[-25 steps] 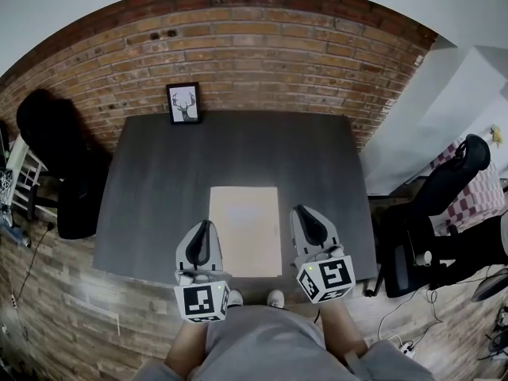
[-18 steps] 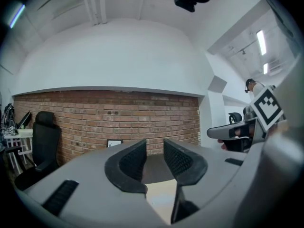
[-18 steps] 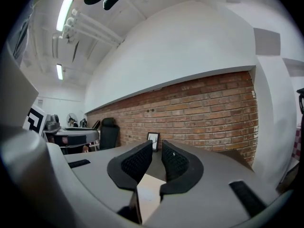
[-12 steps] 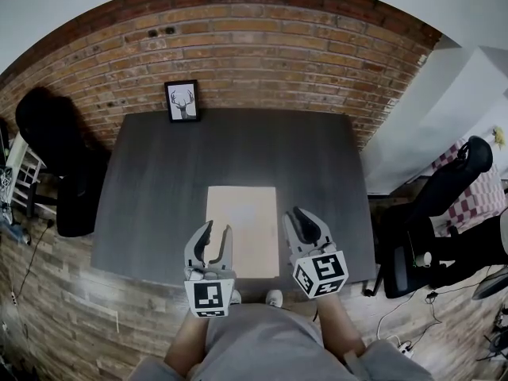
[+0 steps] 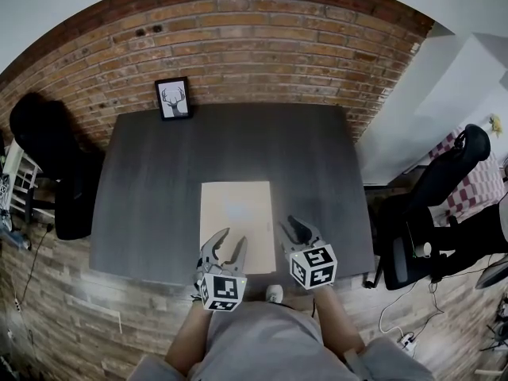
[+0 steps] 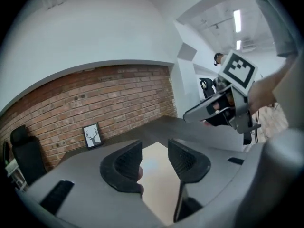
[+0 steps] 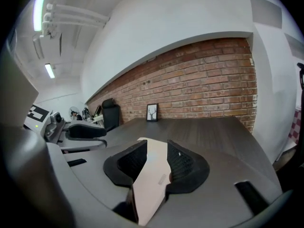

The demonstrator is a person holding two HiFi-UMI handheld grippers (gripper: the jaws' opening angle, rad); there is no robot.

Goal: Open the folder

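The folder lies flat and closed on the bench, a plain beige sheet with its near edge close to the bench's front edge. Both tools sit at that near end.

The left hand-held gripper hangs over the folder's near left part with its jaws spread. In the left gripper view the beige surface shows through the gap, ahead of and below the pads, and nothing is between them.

The right hand-held gripper sits at the folder's right edge, near the front corner. In the right gripper view its jaws also stand apart, the gap a little narrower than the left one's. The folder fills that gap, running from ahead of the pads back toward the camera. I cannot tell whether either pad touches it.

The two hand-held grippers are near each other, the left just to the left of the right, with the folder's near end between them.

Far ahead of both, at the back left of the bench, a small frame with a deer picture stands against the brick wall. A black chair stands well to the left of the left hand-held gripper, off the bench. Another chair stands well to the right of the right one.
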